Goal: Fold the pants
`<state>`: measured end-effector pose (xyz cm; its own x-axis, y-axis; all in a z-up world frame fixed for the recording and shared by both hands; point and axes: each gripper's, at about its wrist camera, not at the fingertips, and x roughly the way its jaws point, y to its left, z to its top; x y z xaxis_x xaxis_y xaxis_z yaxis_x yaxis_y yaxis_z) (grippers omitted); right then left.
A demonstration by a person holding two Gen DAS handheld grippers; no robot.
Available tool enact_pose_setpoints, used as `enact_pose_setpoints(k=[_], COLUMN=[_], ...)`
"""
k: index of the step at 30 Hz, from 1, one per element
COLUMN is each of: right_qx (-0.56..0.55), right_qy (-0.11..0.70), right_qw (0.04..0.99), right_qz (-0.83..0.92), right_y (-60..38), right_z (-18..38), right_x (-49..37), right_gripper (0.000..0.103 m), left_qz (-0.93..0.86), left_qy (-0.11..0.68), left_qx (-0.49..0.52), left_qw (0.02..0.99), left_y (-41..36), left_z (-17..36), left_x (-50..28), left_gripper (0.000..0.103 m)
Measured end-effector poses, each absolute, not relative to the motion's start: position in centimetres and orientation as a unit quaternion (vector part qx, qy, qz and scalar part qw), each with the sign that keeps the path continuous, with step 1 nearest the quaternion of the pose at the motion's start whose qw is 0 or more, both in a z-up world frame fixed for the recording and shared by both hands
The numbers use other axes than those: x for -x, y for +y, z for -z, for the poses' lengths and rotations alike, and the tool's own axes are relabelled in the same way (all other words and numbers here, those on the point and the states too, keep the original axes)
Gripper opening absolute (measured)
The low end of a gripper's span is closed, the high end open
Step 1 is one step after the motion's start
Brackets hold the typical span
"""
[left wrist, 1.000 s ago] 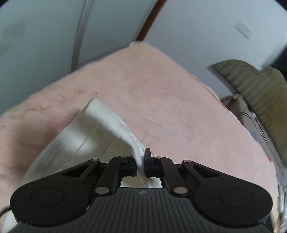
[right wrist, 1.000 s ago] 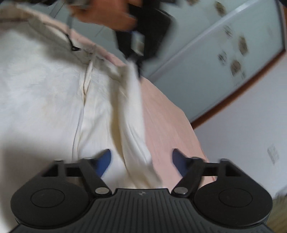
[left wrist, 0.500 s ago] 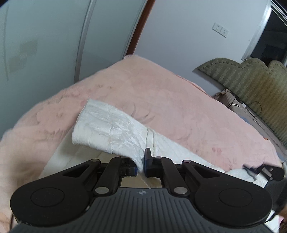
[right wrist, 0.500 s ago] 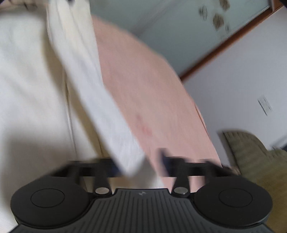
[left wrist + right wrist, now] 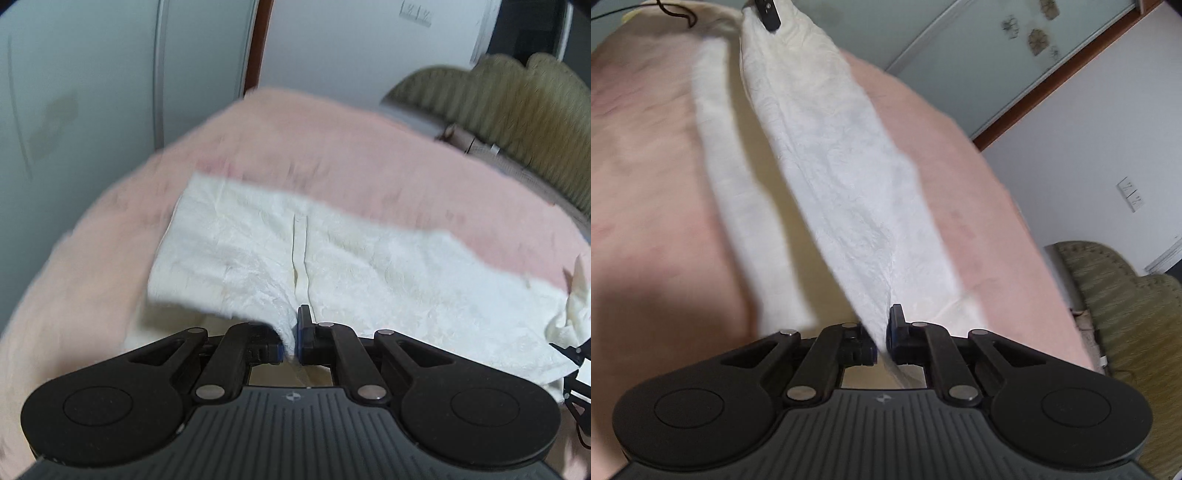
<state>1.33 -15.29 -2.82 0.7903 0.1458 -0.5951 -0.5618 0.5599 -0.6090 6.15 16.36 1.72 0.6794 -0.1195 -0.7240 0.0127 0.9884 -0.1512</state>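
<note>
the left gripper (image 5: pixel 294 341) has its jaws pinched together on an edge of the white pants (image 5: pixel 332 258), the cloth bunching up between the two blue-tipped fingers. from that grip the fabric fans out ahead and off to the right, lifted a little above a second layer of the same garment that lies flat on the pink blanket (image 5: pixel 332 147). a seam runs straight up the cloth from the gripper. over at the far right edge the other gripper shows, black, at the crumpled end of the fabric.

the right gripper (image 5: pixel 884 345) is clamped on the pants (image 5: pixel 842 177) as well, and a long band of cloth stretches away from it, up and leftward, to the left gripper's finger at the top. under this raised band another strip lies on the pink blanket (image 5: pixel 646 166). a green headboard (image 5: pixel 1126 314) stands at the right.
</note>
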Motion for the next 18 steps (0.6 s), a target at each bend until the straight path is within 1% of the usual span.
enact_pose_setpoints(k=[7,11,13,14,15,16,17,18], right_qx=[0.389,0.371,0.36,0.355,0.353,0.358,0.368,0.379], right_qy=[0.247,0.265,0.259,0.26,0.26,0.26,0.263,0.27], right_qw=[0.863,0.863,0.872,0.874,0.876,0.876,0.873,0.867], right_qz=[-0.208,-0.217,-0.208,-0.205,-0.2,-0.192,-0.185,-0.179], right_y=[-14.7,-14.3,-14.5,-14.6,-14.7,-14.7,-14.9,-15.1], right_z=[2.4,3.5,3.9,3.9,3.9,3.9,3.8,3.5], right_x=[0.1,0.0,-0.4,-0.7,-0.3,0.1,0.2,1.1], right_gripper=[0.006,0.006,0.006,0.007,0.009,0.013,0.014,0.015], left_qz=[0.016,-0.005,-0.014,-0.015,-0.018,-0.024,-0.028,-0.036], left_qy=[0.386,0.4,0.393,0.391,0.391,0.392,0.393,0.392], left_qx=[0.066,0.05,0.043,0.039,0.034,0.028,0.025,0.024], left_qw=[0.92,0.915,0.919,0.92,0.92,0.919,0.919,0.919], left_y=[17.4,17.2,16.9,16.8,16.8,17.0,17.1,17.3], left_z=[-1.0,0.8,0.9,0.8,0.5,0.3,-0.2,-0.6], left_x=[-5.0,-6.0,-5.8,-5.6,-5.4,-5.0,-4.7,-4.2], left_gripper=[0.01,0.012,0.022,0.025,0.033,0.037,0.045,0.049])
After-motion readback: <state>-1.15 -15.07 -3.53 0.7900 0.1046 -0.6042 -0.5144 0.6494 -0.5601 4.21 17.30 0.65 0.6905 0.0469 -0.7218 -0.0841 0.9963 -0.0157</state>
